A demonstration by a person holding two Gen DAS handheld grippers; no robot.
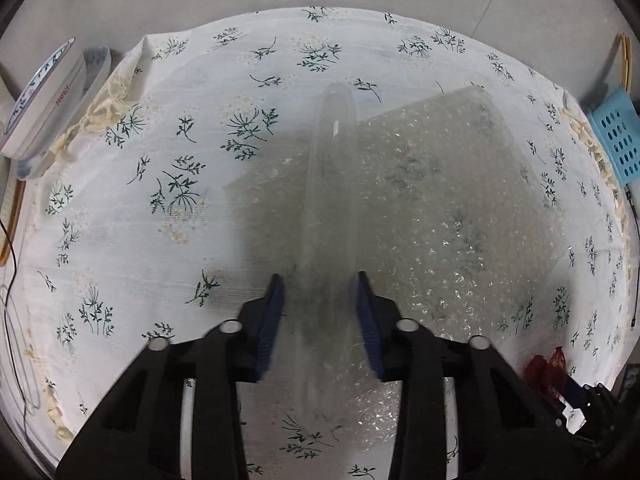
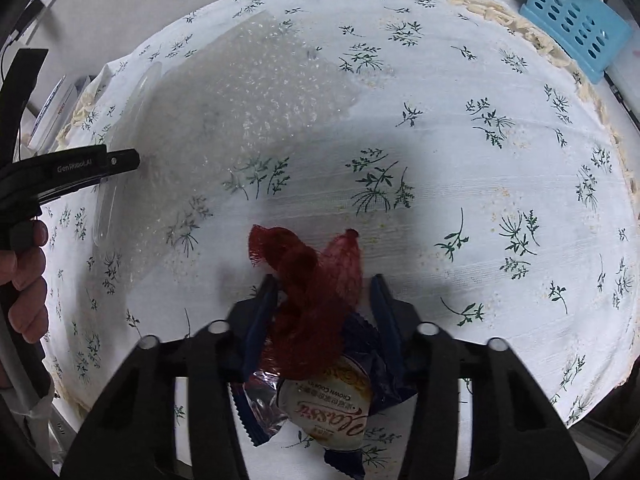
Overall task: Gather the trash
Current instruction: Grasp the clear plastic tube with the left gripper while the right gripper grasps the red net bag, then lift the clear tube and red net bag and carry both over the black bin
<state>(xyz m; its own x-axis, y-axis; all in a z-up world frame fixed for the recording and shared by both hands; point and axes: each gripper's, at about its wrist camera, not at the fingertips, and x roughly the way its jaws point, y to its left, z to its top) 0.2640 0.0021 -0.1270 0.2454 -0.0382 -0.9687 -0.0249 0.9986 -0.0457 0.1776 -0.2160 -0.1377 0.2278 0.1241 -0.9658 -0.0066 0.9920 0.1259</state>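
A clear plastic piece (image 1: 332,184) stands on edge on a sheet of bubble wrap (image 1: 440,200), which lies flat on the flowered tablecloth (image 1: 132,240). My left gripper (image 1: 318,280) points down with its blue pads closed on the near end of the clear piece. In the right wrist view a red mesh net (image 2: 312,300) lies on a dark blue snack wrapper (image 2: 332,404). The right gripper (image 2: 324,280) is closed around both. The bubble wrap (image 2: 272,92) spreads to its far left, where one black finger (image 2: 120,161) of the left gripper shows.
A light blue perforated basket (image 1: 616,136) stands off the cloth's right edge, also seen as the basket (image 2: 572,20). Stacked white dishes (image 1: 44,92) sit at the far left. A thin black cable (image 1: 12,240) runs along the left. A person's hand (image 2: 24,272) holds the left gripper.
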